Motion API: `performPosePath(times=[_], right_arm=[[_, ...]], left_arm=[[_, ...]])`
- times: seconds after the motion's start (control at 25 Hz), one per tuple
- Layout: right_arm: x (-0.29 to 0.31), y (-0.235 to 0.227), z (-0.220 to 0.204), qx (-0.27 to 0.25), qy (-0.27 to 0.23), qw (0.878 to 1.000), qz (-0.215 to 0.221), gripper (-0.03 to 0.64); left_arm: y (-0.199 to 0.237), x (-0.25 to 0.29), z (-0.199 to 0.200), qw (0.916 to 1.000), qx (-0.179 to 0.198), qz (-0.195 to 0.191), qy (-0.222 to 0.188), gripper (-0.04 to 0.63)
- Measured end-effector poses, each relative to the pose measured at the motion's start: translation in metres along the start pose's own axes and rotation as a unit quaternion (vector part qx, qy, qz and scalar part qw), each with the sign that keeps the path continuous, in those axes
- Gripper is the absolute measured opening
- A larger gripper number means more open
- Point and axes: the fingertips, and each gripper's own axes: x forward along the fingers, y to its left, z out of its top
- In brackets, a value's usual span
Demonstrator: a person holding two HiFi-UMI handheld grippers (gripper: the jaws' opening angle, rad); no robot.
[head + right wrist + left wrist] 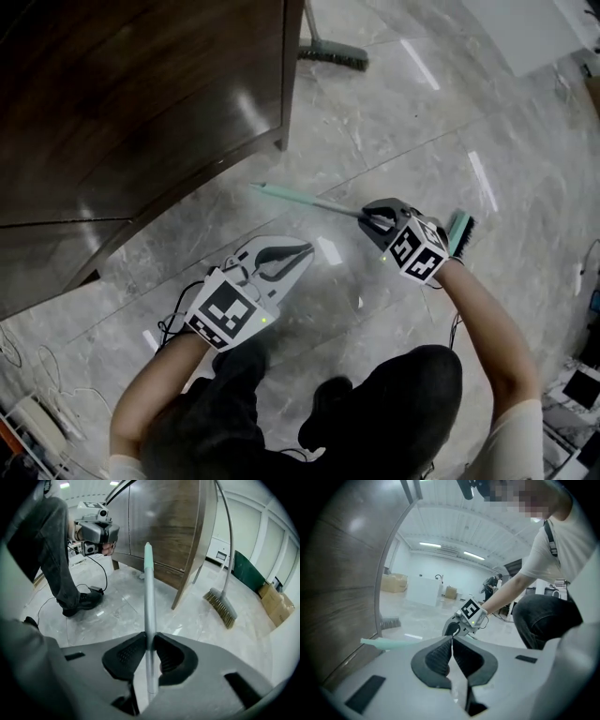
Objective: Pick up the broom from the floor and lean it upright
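Right claw [371, 219] clenches the broom [309, 201] by its handle, the brush head beside the wrist, above the floor [422, 122] near a wooden cabinet [141, 94]; the left claw [306, 250] is closed and empty. Left gripper view: jaws meet on nothing, with the handle's green tip just beyond. Right gripper view: jaws pinch the handle, and a second broom [220, 603] stands by the cabinet.

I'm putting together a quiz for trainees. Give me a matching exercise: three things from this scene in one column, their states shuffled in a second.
Things:
1. left gripper
2. right gripper
3. second broom

States:
A. stands upright by the wooden cabinet, bristles on the floor
B. shut on the handle of the broom
C. shut, with nothing between its jaws

Pairs: 1-C, 2-B, 3-A
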Motion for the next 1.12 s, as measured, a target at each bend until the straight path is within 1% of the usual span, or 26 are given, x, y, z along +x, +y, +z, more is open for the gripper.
performPosePath(times=[0.12,0.28,0.4,0.52,0.6,0.68,0.76,0.84,1.04,1.12], right_arm=[[-0.031,-0.008,0.016,0.009,-0.013,1.0,-0.008,0.078],[-0.073,-0.019,0.038,0.023,-0.032,0.999,-0.009,0.078],[-0.103,-0.022,0.058,0.04,-0.055,0.998,-0.015,0.078],[-0.125,-0.028,0.076,0.057,-0.074,0.995,-0.029,0.078],[-0.135,-0.031,0.088,0.068,-0.084,0.993,-0.04,0.078],[-0.145,-0.032,0.1,0.079,-0.091,0.991,-0.051,0.078],[-0.154,-0.031,0.114,0.089,-0.099,0.99,-0.056,0.078],[-0.161,-0.033,0.135,0.094,-0.109,0.988,-0.056,0.078],[-0.177,-0.026,0.185,0.114,-0.123,0.985,-0.035,0.077],[-0.181,-0.024,0.2,0.123,-0.128,0.984,-0.024,0.078]], left_arm=[[-0.007,0.005,0.028,0.9995,0.03,-0.013,-0.003,0.011],[-0.008,-0.001,0.066,0.9991,0.04,-0.013,-0.012,0.011],[-0.008,-0.014,0.091,0.9986,0.053,-0.005,-0.002,0.011],[-0.005,-0.032,0.117,0.9985,0.054,0.003,0.008,0.011],[-0.001,-0.046,0.132,0.9981,0.056,0.018,0.021,0.011],[0.002,-0.06,0.147,0.9967,0.057,0.041,0.041,0.011],[0.003,-0.076,0.166,0.9955,0.053,0.063,0.046,0.011],[0.008,-0.091,0.189,0.9951,0.044,0.081,0.036,0.011],[0.0,-0.115,0.23,0.9948,0.024,0.095,0.029,0.011],[-0.006,-0.12,0.244,0.9951,0.008,0.097,0.02,0.011]])
